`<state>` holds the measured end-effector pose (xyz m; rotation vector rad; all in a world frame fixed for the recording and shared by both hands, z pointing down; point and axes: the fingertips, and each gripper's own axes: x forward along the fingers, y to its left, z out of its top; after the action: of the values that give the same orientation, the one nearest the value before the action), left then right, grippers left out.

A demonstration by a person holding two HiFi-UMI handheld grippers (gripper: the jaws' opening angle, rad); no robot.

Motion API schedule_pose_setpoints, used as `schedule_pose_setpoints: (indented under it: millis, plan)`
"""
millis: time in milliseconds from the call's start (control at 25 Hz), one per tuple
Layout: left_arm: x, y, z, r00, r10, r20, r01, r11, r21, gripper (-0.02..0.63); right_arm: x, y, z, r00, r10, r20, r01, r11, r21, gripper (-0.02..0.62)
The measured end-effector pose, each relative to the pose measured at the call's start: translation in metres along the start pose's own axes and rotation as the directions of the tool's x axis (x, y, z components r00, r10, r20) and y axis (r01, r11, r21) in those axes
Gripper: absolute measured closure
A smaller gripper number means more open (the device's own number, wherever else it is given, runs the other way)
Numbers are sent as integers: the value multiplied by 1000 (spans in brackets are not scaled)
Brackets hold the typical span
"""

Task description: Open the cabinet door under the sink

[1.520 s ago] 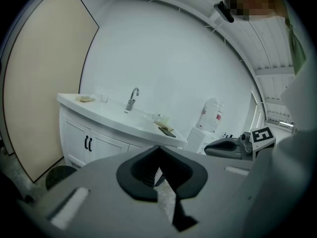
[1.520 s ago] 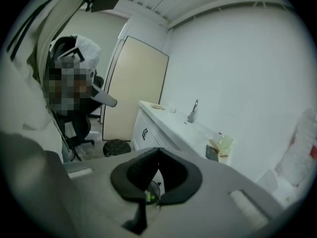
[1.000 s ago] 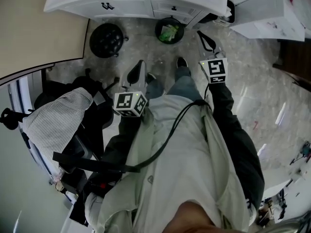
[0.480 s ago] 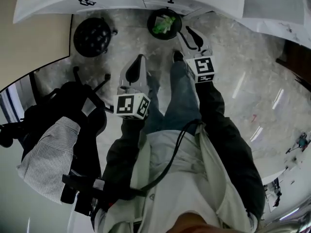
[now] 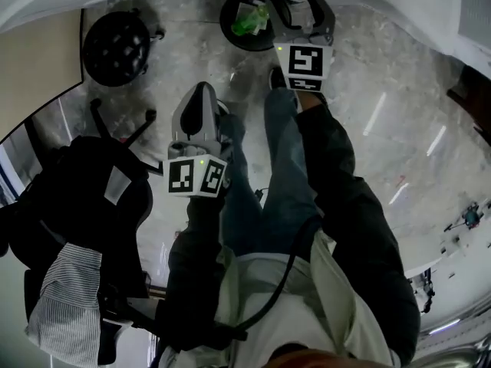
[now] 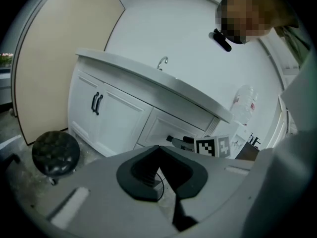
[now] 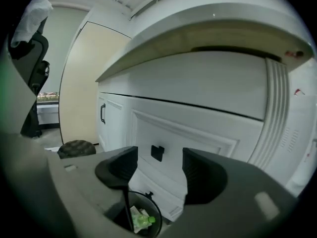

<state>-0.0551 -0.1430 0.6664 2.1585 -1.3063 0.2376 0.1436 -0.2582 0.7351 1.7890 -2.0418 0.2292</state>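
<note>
The white cabinet door (image 7: pixel 178 133) with a small black knob (image 7: pixel 157 152) stands under the counter. My right gripper (image 7: pixel 156 168) points at it from close by, the knob showing between the jaws. Its jaws have just been opening and stand open with nothing between them. In the head view the right gripper (image 5: pixel 304 14) is low beside the bin. My left gripper (image 5: pixel 201 92) hangs further back over the floor, shut and empty. The left gripper (image 6: pixel 159 150) faces the counter with the faucet (image 6: pixel 162 62) and a double door with black handles (image 6: pixel 96 103).
A black bin (image 7: pixel 141 218) holding a green bottle stands on the floor just under the right gripper, against the cabinet. A round black stool (image 5: pixel 115 44) sits to the left. An office chair (image 5: pixel 84 198) with a striped cloth (image 5: pixel 65 301) is behind my left side.
Both grippers have sunk and gone forward toward the cabinet. The right jaws went from shut to wide open. The left jaws stayed shut.
</note>
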Motion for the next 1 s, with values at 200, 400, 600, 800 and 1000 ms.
schedule_pose_setpoints:
  millis: [200, 400, 600, 800, 1000]
  plan:
    - [-5, 13, -34, 999, 48, -25, -49, 998, -47, 600, 29, 1, -16, 995, -94, 11, 93, 989, 111, 322]
    - [-14, 20, -45, 998, 50, -46, -52, 997, -63, 600, 50, 5, -15, 989, -148, 4, 146, 980, 136, 327]
    - [-27, 30, -39, 997, 46, -61, -49, 998, -45, 600, 48, -7, -14, 968, -253, -3, 249, 951, 185, 416]
    - [-39, 44, -31, 996, 52, -77, -55, 998, -36, 600, 51, -8, -15, 956, -289, -46, 288, 902, 322, 423]
    - [-38, 44, -26, 996, 34, -86, -37, 999, -32, 600, 54, -4, -15, 955, -280, -96, 296, 903, 312, 463]
